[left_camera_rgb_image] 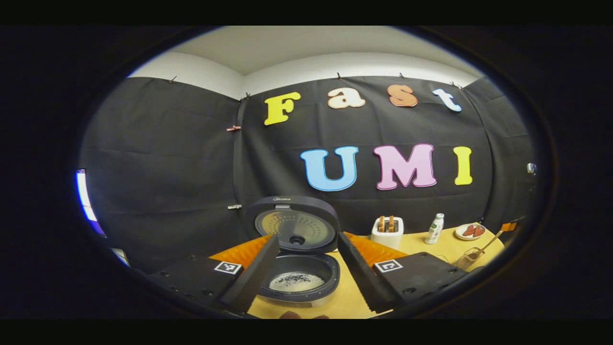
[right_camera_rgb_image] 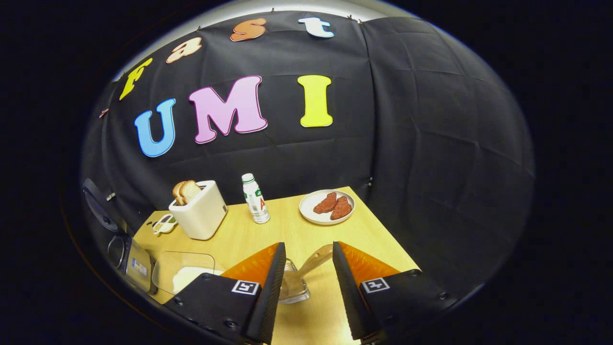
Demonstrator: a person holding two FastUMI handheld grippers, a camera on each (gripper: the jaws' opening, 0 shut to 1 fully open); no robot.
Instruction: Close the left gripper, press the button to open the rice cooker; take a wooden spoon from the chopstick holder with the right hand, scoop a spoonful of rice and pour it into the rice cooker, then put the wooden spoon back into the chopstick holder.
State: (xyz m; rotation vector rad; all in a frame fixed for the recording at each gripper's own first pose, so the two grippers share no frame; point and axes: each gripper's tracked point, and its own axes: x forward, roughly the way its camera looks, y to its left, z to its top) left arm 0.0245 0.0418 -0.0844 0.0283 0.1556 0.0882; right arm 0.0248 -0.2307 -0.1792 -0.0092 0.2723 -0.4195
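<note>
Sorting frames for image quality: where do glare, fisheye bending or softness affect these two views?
Left gripper view: a bright light strip blows out at the left edge, the rice cooker is fairly sharp, and the wire holder looks small and soft near the rim. Right gripper view: the table edges bend, and the clear container shows faint reflections.

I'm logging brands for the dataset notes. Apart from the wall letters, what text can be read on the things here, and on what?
Rice cooker lid: small mark, too blurred to read.
Bottle label: print too small to read.
No legible text elsewhere.
</note>
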